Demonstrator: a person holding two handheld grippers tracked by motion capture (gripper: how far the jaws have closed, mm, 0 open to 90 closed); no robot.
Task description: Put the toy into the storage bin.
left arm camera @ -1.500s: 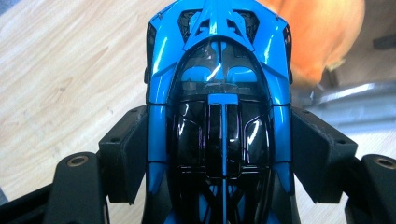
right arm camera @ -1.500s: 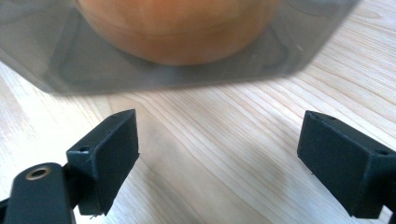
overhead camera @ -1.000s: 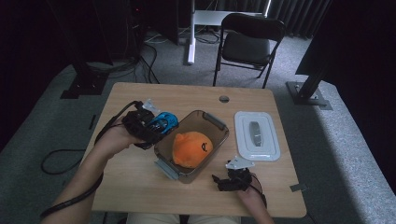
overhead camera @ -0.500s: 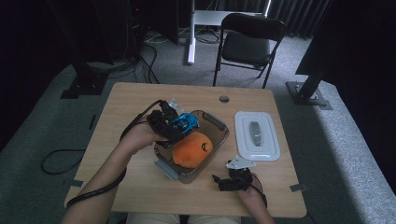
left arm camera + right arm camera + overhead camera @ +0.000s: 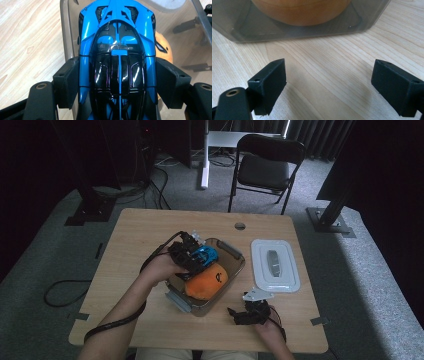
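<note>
- Left claw (image 5: 117, 82) clenched on blue toy car (image 5: 117, 50), poised over clear bin (image 5: 235, 257) mid-worktop, above orange plush (image 5: 205, 282).
- Right claw (image 5: 329, 85) released, resting near front edge.
- Next, likely: lower car, release.

The room was dim, its walls dark. Grey carpet (image 5: 60, 250) covered the floor. Beyond the light wooden surface (image 5: 130, 235) stood a black folding chair (image 5: 265, 167), with a white table leg (image 5: 205, 155) to its left. Black stand bases (image 5: 330, 217) rested on the carpet at either side, and cables (image 5: 57, 292) trailed across it.
</note>
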